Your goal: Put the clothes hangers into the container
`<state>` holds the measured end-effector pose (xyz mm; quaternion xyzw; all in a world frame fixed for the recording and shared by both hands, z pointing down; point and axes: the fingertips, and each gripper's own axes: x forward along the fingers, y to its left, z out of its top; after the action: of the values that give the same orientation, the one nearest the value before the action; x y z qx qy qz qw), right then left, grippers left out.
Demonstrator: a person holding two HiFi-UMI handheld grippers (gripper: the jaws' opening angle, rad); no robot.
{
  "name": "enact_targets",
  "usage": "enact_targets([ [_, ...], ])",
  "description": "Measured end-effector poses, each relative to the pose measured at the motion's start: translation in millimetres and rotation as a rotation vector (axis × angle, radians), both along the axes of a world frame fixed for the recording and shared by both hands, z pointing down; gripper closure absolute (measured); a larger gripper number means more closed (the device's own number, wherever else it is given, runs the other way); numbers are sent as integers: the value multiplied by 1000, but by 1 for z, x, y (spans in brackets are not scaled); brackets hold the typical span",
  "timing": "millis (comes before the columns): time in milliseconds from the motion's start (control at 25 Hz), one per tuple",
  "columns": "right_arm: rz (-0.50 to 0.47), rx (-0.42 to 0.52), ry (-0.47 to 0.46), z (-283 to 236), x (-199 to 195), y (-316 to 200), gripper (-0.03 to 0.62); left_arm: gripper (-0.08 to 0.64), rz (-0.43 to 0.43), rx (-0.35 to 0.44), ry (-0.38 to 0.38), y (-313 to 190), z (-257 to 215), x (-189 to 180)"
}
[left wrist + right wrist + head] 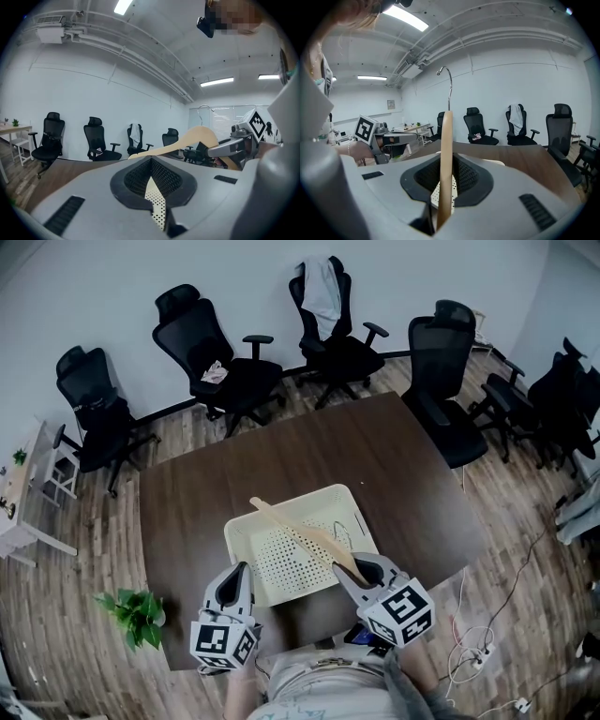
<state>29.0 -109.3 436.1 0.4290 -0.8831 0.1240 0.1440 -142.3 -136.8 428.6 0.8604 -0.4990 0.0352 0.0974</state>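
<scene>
Holding the wooden hanger [300, 532] by its near end, the right hand-held gripper [359, 571] has its jaws clamped on the flat of the wood. In the right gripper view the hanger [445, 168] stands edge-on between them, with its metal hook [449, 84] up at 12 o'clock.

From that grip I read the long axis as running from 4 o'clock out to 10 o'clock, diagonally across the cream perforated container [281, 570]. The free tip shows over the far-left rim. I cannot tell whether the wood touches the container or hangs above it.

The container sits at the near edge of the dark desk [206, 502], directly ahead of both grippers.

The left hand-held gripper [234, 582] rests at the container's 7 o'clock corner. Its jaws stand narrowly apart with nothing between them, and only the perforated floor shows through the gap.

My judgement is that the right side alone completes this. The hanger's length nearly matches the container's diagonal, so the tip must clear the far rim before lowering.
</scene>
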Motion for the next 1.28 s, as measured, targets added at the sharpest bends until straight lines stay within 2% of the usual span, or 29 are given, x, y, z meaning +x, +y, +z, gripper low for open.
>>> enact_targets([
  [720,-58,-63,48,25,-5,-6,532,549,-1,-17,-5,-3,6,4],
  [1280,-166,-159,81,54,-21,-12,532,549,-95,-31,-2,5,10,-18],
])
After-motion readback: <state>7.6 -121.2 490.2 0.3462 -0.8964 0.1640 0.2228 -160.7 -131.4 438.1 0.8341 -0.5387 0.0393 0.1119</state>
